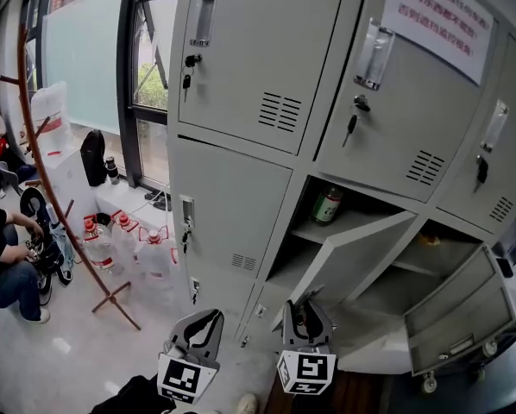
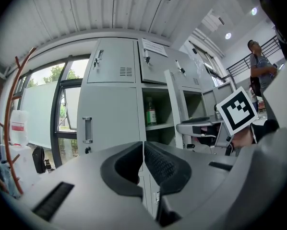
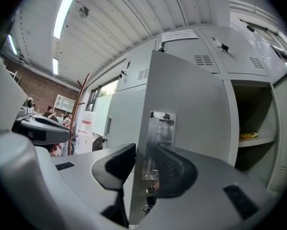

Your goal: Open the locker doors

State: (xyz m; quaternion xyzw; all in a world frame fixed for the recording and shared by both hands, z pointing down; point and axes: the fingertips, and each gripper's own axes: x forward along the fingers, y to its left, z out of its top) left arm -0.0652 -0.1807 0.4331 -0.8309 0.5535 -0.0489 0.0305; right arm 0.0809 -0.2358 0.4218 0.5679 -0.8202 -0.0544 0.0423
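A bank of grey lockers (image 1: 267,67) fills the head view. The middle lower door (image 1: 361,253) stands swung out, and its compartment holds a green bottle (image 1: 328,205). My right gripper (image 1: 305,307) is shut on this door's free edge; in the right gripper view the edge runs between the pads (image 3: 170,164), just under the chrome handle (image 3: 162,128). The lower right door (image 1: 456,309) also hangs open. My left gripper (image 1: 202,322) is shut and holds nothing, in front of the closed lower left door (image 1: 228,218). Its pads (image 2: 158,164) meet.
Upper doors (image 1: 413,84) are closed with keys in the locks; one carries a paper notice (image 1: 439,15). A reddish coat stand (image 1: 42,145) and water jugs (image 1: 146,248) stand left by the window. A person (image 1: 3,266) sits at far left; another person (image 2: 259,71) stands beyond the lockers.
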